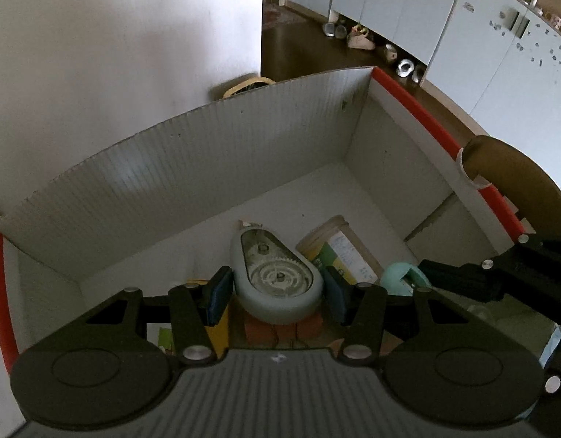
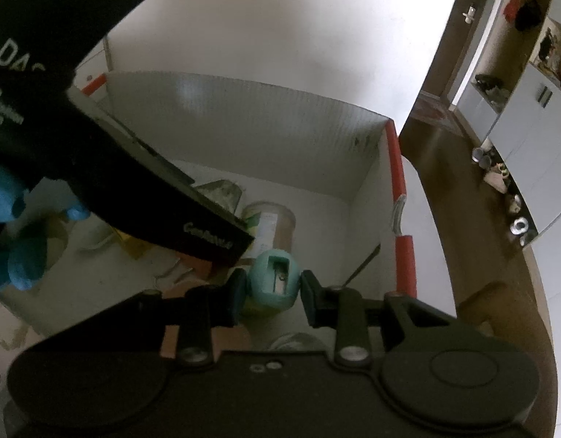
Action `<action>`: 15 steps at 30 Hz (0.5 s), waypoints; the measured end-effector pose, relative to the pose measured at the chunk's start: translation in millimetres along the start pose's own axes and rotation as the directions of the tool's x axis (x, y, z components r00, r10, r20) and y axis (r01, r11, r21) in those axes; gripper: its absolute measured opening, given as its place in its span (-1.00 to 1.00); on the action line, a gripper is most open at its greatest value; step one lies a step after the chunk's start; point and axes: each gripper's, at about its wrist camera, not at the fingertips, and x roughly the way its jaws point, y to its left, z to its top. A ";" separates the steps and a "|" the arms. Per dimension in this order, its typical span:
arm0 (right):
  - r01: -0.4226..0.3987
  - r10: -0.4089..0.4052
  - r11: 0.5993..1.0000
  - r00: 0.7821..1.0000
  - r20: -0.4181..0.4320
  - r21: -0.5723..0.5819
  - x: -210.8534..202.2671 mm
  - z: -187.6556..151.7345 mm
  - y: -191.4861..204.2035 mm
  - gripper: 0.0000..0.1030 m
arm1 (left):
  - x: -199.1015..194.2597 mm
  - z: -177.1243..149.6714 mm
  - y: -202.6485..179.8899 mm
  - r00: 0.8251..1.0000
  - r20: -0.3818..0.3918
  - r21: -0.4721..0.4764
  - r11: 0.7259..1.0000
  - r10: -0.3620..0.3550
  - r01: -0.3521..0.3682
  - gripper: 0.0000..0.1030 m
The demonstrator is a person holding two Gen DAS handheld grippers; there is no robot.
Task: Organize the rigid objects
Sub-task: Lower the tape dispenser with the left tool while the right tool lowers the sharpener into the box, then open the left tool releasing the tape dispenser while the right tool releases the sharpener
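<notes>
Two tools, one item each: left tool (image 1: 277, 294) tape dispenser (image 1: 277, 273), right tool (image 2: 269, 297) sharpener (image 2: 275, 279) (over box (image 1: 171, 160)).

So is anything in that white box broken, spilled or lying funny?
Nothing looks spilled or broken. The only odd bit: the labelled jar lies on its side on the floor of the white box, not upright. The left gripper holds a grey correction-tape dispenser, and the right gripper a mint pencil sharpener.

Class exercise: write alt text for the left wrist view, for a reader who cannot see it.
The left tool holds a grey correction-tape dispenser over a white corrugated box with red-edged rims. A clear jar lies on the box floor, and a mint-green sharpener shows at right.
</notes>
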 end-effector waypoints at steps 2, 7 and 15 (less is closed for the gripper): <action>-0.001 0.001 1.000 1.000 0.000 0.000 -1.3 -0.5 0.7 -0.38 | -0.9 -0.7 1.5 1.000 -0.001 -0.007 1.000 0.004 -0.004 0.04; 0.002 -0.002 1.000 1.000 -0.003 -0.018 0.2 -1.1 -2.9 -0.32 | -0.9 4.9 1.7 1.000 0.010 -0.031 0.999 0.023 -0.022 0.15; 0.006 -0.006 1.000 0.999 0.037 0.002 -11.9 -7.2 -3.9 -0.03 | -16.3 -0.7 0.9 0.998 0.053 -0.025 0.999 0.038 -0.036 0.30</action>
